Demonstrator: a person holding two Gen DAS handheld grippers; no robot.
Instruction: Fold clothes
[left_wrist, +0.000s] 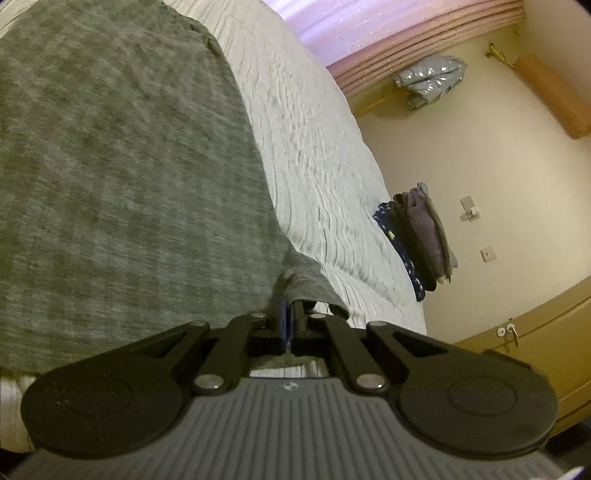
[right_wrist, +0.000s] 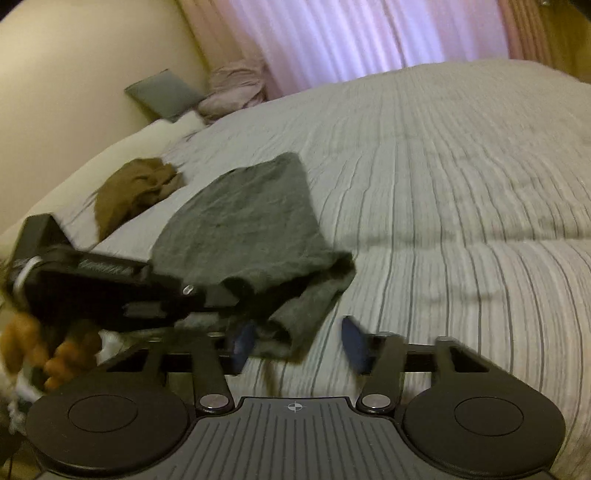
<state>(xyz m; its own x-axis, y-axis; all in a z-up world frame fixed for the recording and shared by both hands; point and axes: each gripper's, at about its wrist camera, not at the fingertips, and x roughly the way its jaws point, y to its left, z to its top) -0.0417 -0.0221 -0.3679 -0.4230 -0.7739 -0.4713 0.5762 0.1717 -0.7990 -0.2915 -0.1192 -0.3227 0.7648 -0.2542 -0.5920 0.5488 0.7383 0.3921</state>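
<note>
2 grippers work 1 grey knit garment (right_wrist: 251, 221) on the striped bedspread (right_wrist: 443, 184). The left gripper (left_wrist: 290, 325) has its jaws pressed together, clamped on the garment's near edge; the cloth spreads away ahead and to the left of it. The right gripper (right_wrist: 299, 341) has its jaws apart, blue pads visible, nothing pinched; a loose corner of the garment hangs just ahead of its left pad, and the picture is blurred there. Further ahead of the right gripper, to the left, lies a crumpled brown garment (right_wrist: 136, 188). Well beyond the left gripper, to its right, a stack of folded clothes (left_wrist: 421, 240) sits at the bed's edge.
</note>
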